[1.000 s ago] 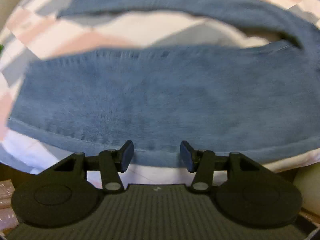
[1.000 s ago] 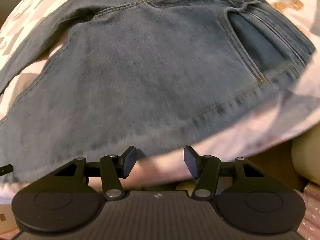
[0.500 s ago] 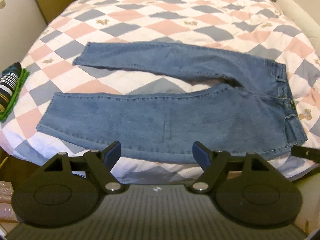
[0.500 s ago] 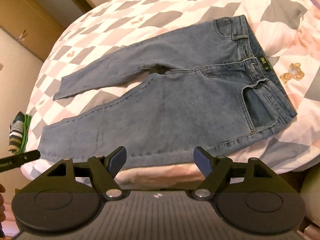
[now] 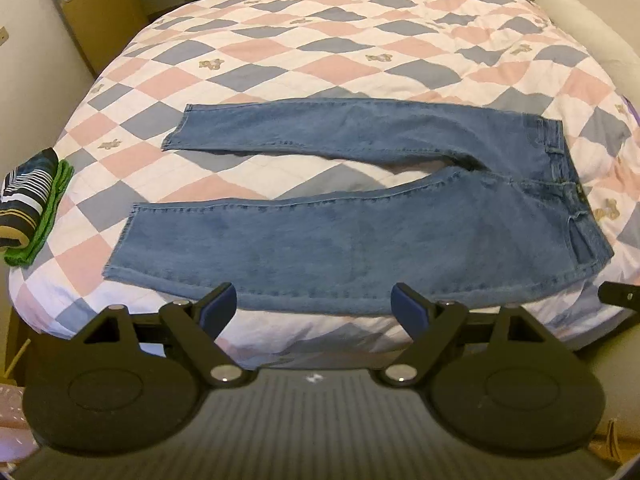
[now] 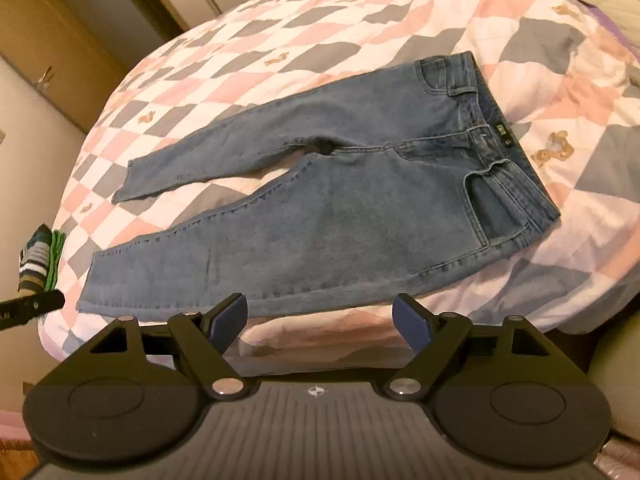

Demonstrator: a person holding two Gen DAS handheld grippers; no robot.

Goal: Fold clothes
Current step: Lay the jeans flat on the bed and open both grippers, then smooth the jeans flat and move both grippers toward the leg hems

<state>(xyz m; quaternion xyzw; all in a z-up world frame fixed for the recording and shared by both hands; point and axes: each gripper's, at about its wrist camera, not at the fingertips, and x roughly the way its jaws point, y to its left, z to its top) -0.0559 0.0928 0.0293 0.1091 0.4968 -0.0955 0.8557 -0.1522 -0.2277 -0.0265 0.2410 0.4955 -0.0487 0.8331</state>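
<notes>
Blue jeans [image 5: 360, 236] lie flat on the bed, legs spread apart toward the left, waistband at the right. In the right wrist view the same jeans [image 6: 340, 216] run diagonally, waistband upper right. My left gripper [image 5: 314, 308] is open, held off the bed's near edge by the lower leg, touching nothing. My right gripper [image 6: 320, 314] is also open, back from the near edge below the hip, with nothing between its fingers. A tip of the other gripper shows at the edge of each view.
A quilt [image 5: 340, 52] of pink, grey and white diamonds covers the bed. A folded striped and green stack [image 5: 32, 204] sits at the bed's left edge, seen as the stack [image 6: 40, 256] in the right wrist view. Wooden doors stand behind; a pale cushion lies at the right.
Both grippers have pulled back and up from close over the denim to off the bed's near edge, and both jaws have opened wider. The whole jeans now show.
</notes>
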